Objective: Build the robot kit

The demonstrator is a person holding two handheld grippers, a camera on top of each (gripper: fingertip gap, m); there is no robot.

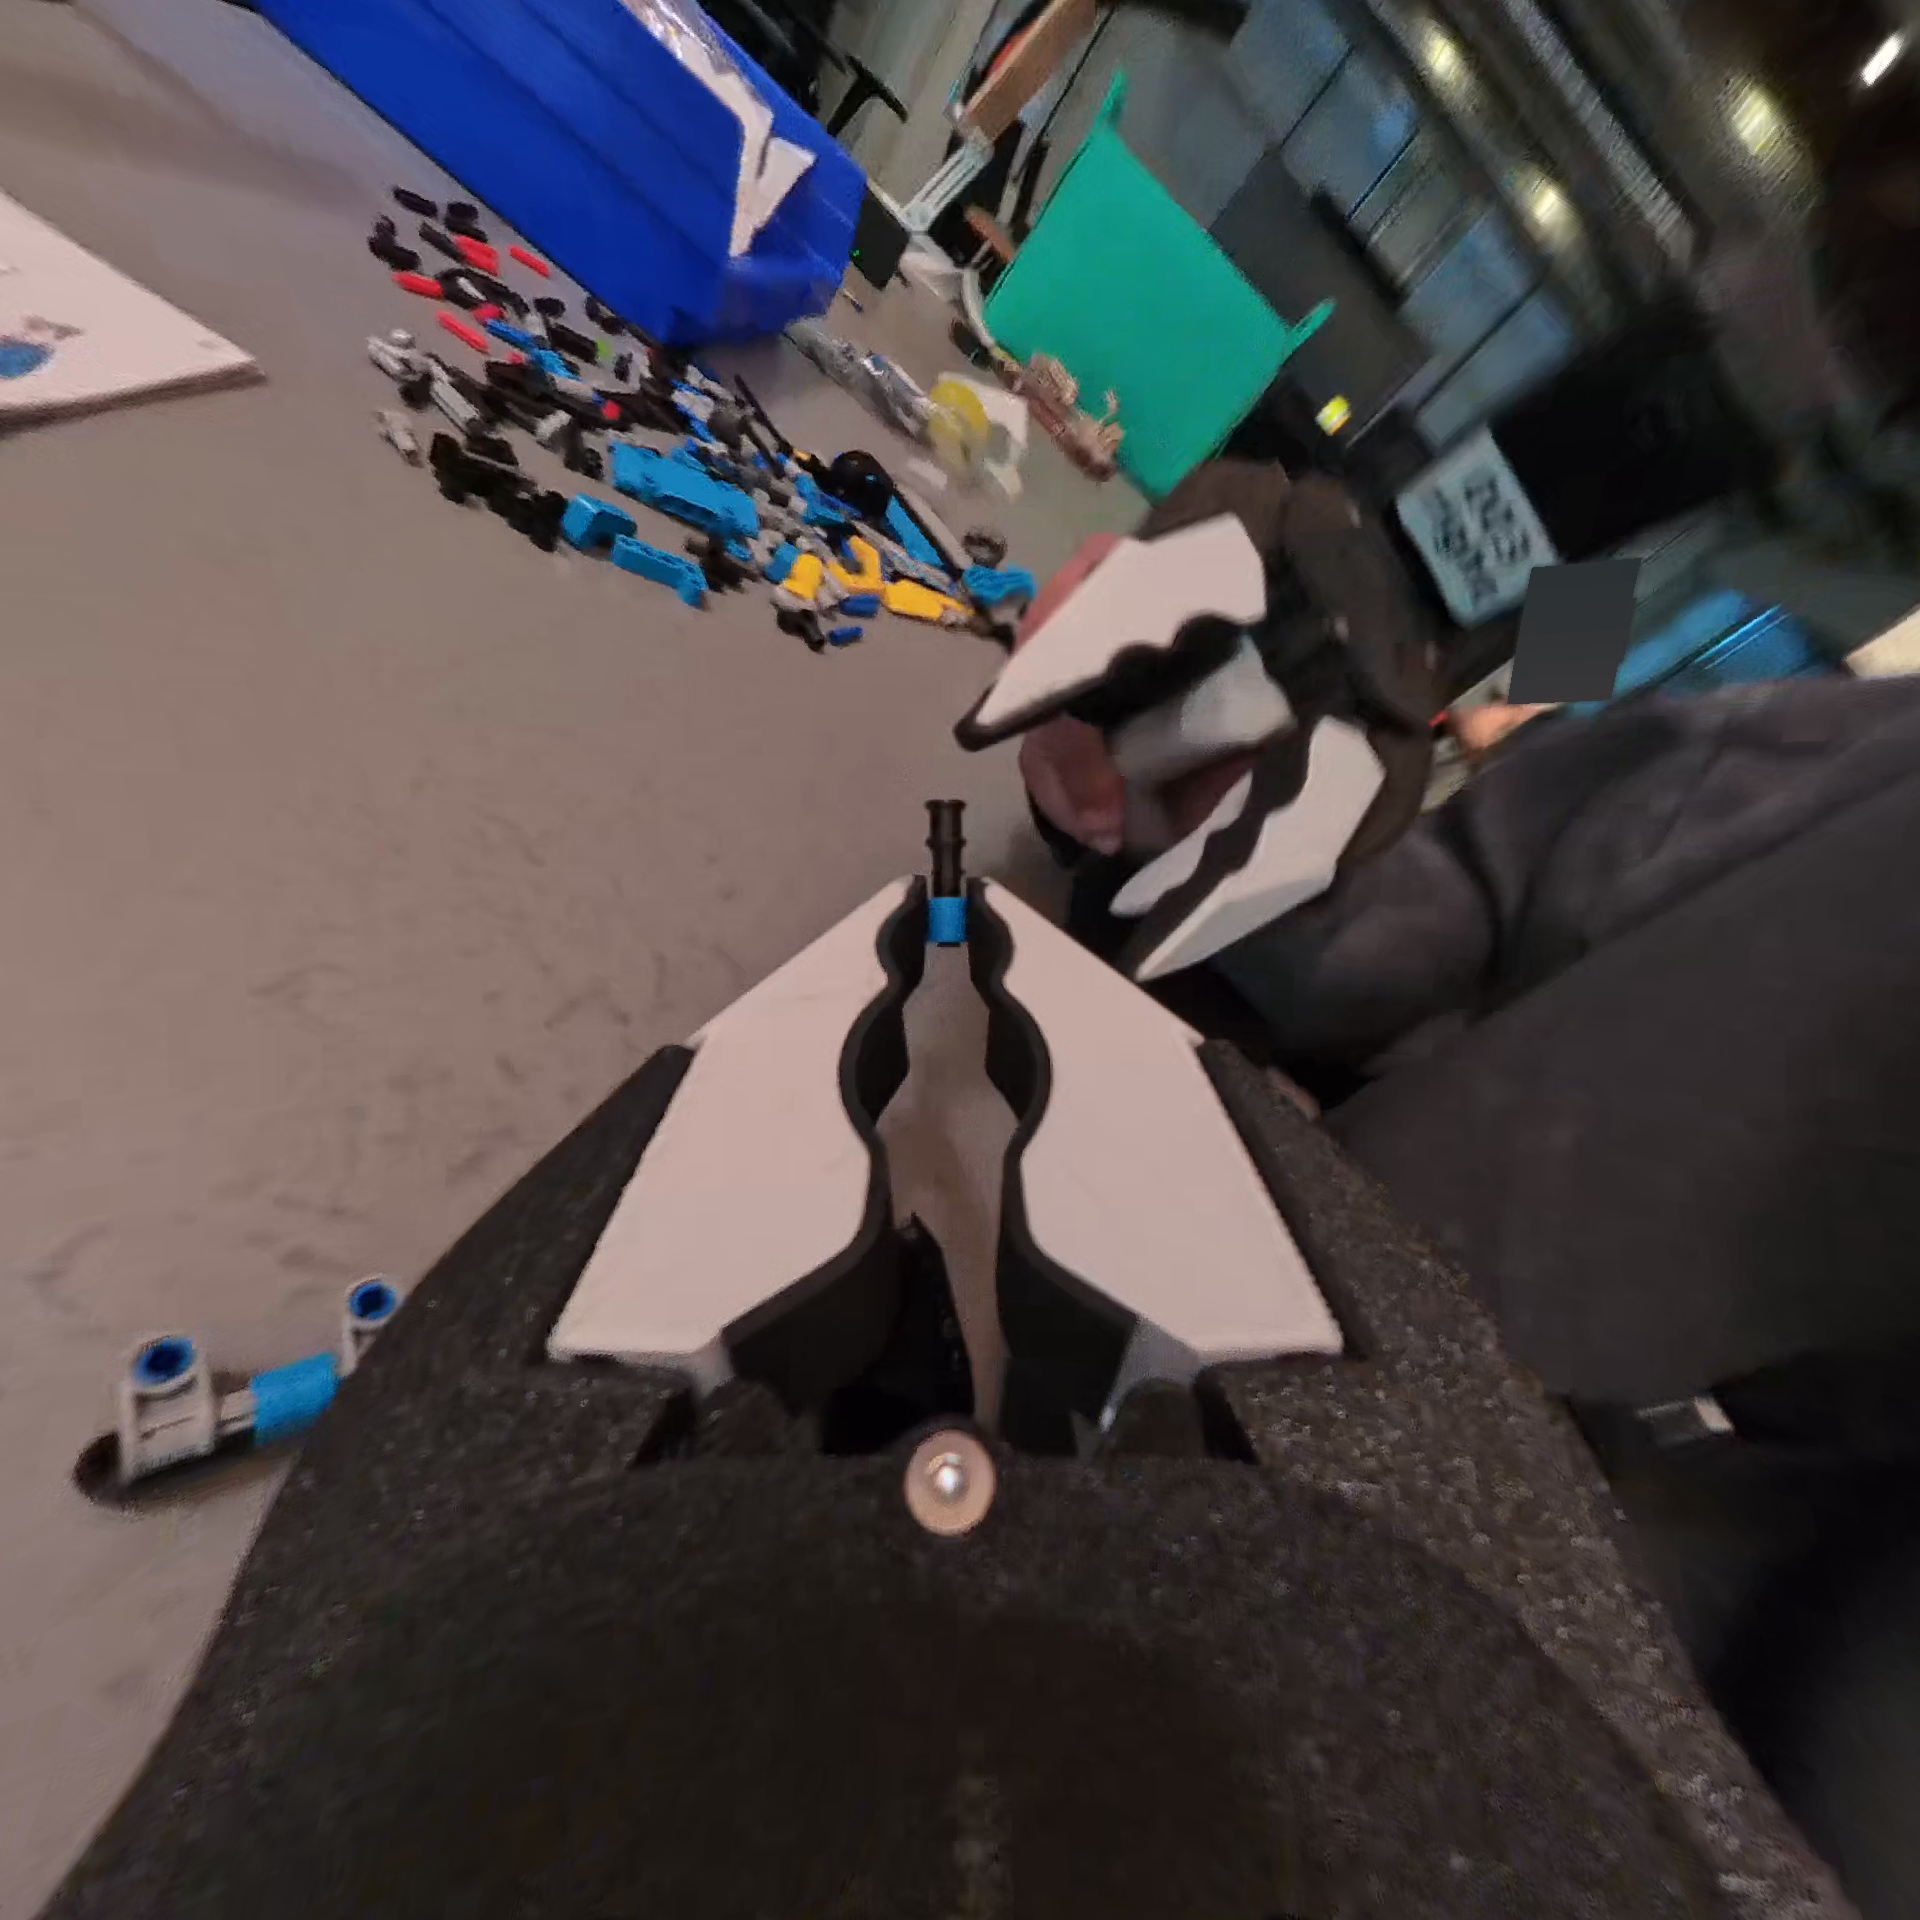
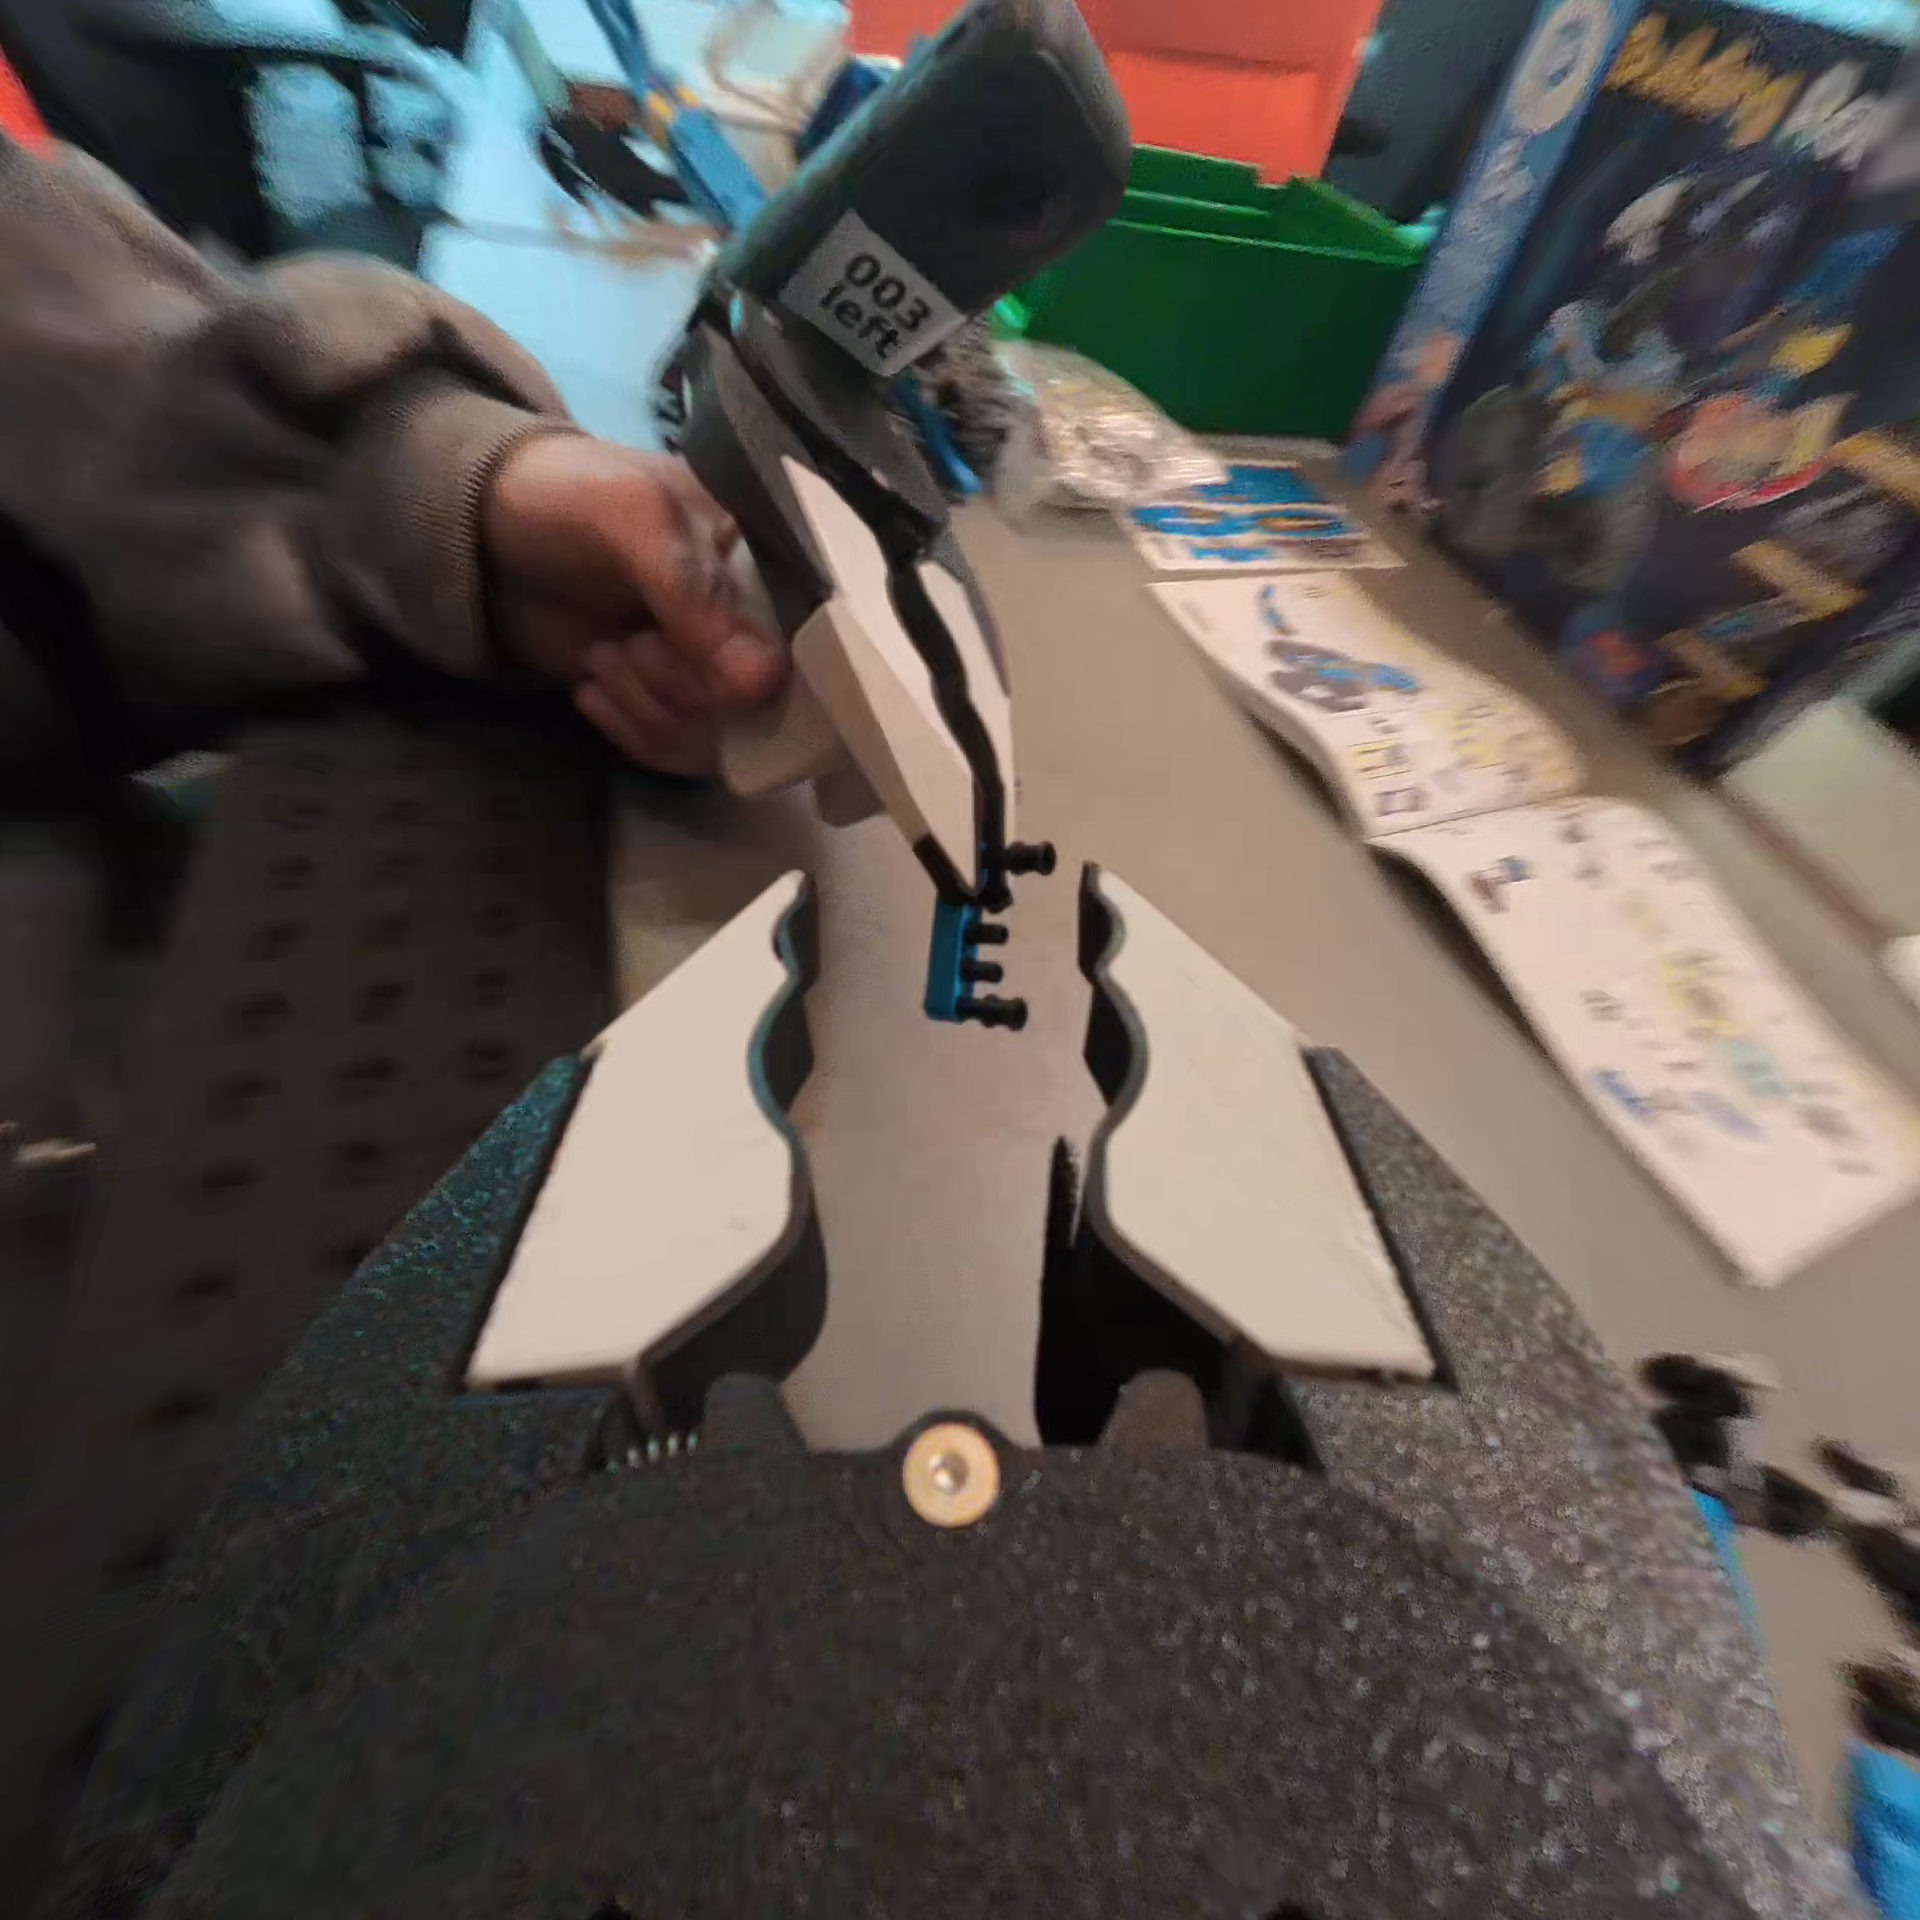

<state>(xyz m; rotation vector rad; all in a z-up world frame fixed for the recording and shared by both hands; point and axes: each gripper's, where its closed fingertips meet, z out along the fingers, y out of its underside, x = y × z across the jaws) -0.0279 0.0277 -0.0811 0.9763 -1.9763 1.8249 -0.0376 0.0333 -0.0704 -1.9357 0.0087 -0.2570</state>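
Blue beam with black pins (image 2: 971,961) hangs pinched at its top end in left gripper (image 1: 943,899) jaws, above grey table (image 1: 312,831). Judged light, rigid, small; lower end free to grip. Right gripper (image 2: 945,883) jaws spread, flanking it. Loose bricks (image 1: 665,457), open booklet (image 2: 1558,883) nearby.
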